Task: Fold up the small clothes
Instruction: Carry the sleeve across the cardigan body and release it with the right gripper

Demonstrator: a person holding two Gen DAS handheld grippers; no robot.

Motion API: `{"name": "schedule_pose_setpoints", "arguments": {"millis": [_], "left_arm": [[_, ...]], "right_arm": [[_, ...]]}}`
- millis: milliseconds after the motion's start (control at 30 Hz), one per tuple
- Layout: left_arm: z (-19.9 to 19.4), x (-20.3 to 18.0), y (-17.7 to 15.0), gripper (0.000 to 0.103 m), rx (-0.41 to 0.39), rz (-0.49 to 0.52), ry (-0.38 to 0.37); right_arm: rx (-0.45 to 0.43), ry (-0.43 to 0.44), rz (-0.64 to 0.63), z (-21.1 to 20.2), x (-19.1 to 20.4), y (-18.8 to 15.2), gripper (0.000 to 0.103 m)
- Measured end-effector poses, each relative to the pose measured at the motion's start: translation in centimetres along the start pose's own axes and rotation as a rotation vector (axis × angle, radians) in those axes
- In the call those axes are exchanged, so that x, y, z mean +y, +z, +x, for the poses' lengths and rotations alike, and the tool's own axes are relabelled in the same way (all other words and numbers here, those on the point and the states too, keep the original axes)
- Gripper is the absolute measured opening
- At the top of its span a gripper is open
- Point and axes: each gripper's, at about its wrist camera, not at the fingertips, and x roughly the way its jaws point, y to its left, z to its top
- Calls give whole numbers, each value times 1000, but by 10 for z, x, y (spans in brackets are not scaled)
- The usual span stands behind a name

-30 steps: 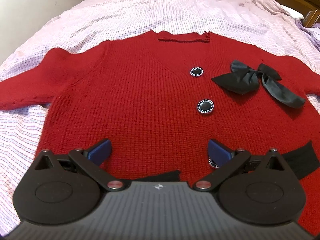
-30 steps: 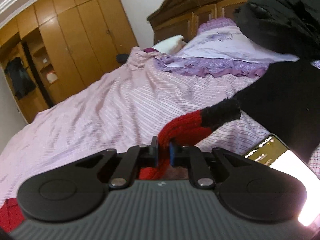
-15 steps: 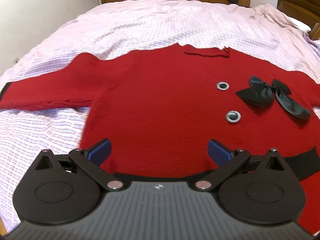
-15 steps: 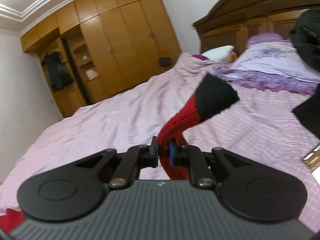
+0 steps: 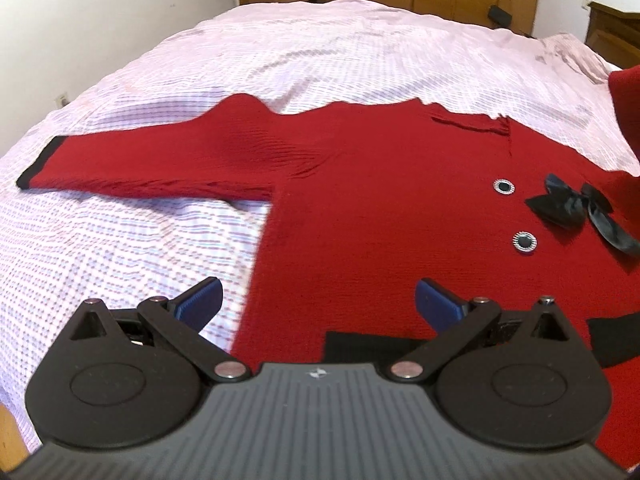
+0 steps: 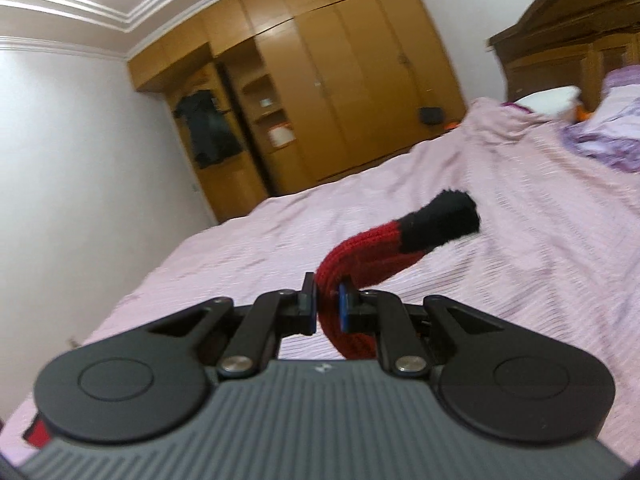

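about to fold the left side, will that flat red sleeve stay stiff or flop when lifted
Probably floppy: the other sleeve, pinched in the right gripper, bends over limply. The flat sleeve is soft knit, so its black cuff would likely droop. The open left gripper should grip it without slipping.

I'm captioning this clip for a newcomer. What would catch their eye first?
The bright red knitted cardigan spread flat on the pale pink checked bedspread dominates the left wrist view, with a black satin bow and two sparkly round buttons on its front. In the right wrist view, the right gripper has its jaws shut on the red sleeve with a black cuff, held up above the bed.
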Motion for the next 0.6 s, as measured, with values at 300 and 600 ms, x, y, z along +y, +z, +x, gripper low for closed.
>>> {"name": "schedule_pose_setpoints", "arguments": {"millis": [300, 600], "left_arm": [[2, 19, -3, 103, 0, -44, 11], [3, 35, -9, 103, -1, -70, 20]], "right_arm": [[117, 154, -15, 16, 57, -45, 13], [275, 218, -36, 35, 94, -116, 13]]}}
